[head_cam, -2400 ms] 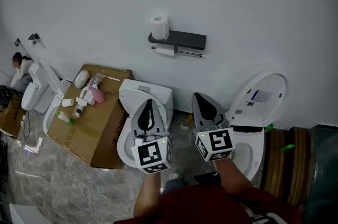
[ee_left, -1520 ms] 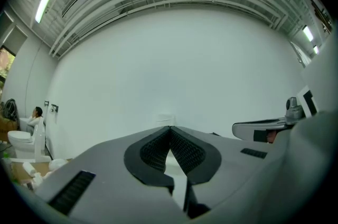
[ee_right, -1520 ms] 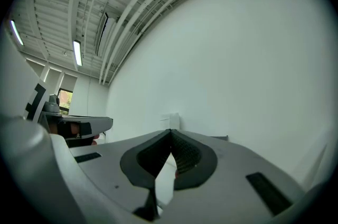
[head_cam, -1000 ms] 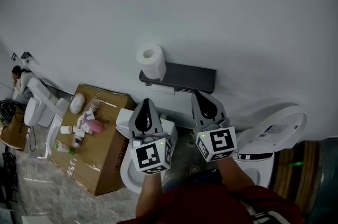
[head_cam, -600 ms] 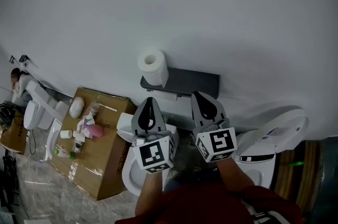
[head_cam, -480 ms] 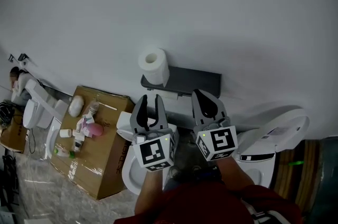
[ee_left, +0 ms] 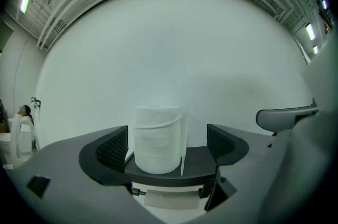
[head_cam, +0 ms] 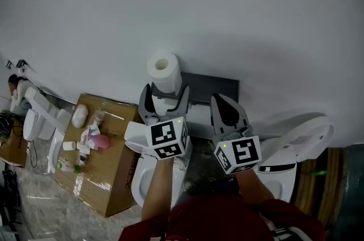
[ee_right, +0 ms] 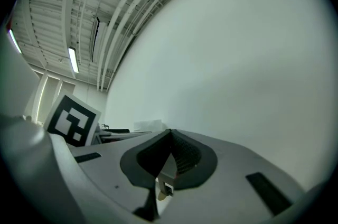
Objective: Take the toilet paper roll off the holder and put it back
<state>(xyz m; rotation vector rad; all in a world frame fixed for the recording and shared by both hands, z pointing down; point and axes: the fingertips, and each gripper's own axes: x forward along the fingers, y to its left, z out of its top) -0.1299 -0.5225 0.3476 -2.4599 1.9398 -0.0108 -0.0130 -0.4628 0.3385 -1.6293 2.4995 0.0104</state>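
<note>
I'd say the step in hand is the grab. The left gripper would do well to slide a shade toward its 9 o'clock so the toilet paper roll sits centred, then close gently around the roll's middle. A hard squeeze would likely crush the soft paper. After that a straight lift toward 12 o'clock looks best, keeping the roll upright so it clears the holder without dragging.

The left gripper's jaws have just been opening and now stand wide, one on each side of the roll. The roll is between them but neither pad presses on it. It sits nearer the 9 o'clock pad, with a plain gap on the 3 o'clock side.

The roll stands upright on the left end of the holder's dark shelf, against the white wall. A second roll hangs on the bar just under the shelf, at 6 o'clock from the first.

The right gripper hangs at about 4 o'clock from the left one, jaws closed together with nothing in them, in front of the shelf's right half.

Below, at 6 o'clock, is a toilet, with a cardboard box at its 9 o'clock.
</note>
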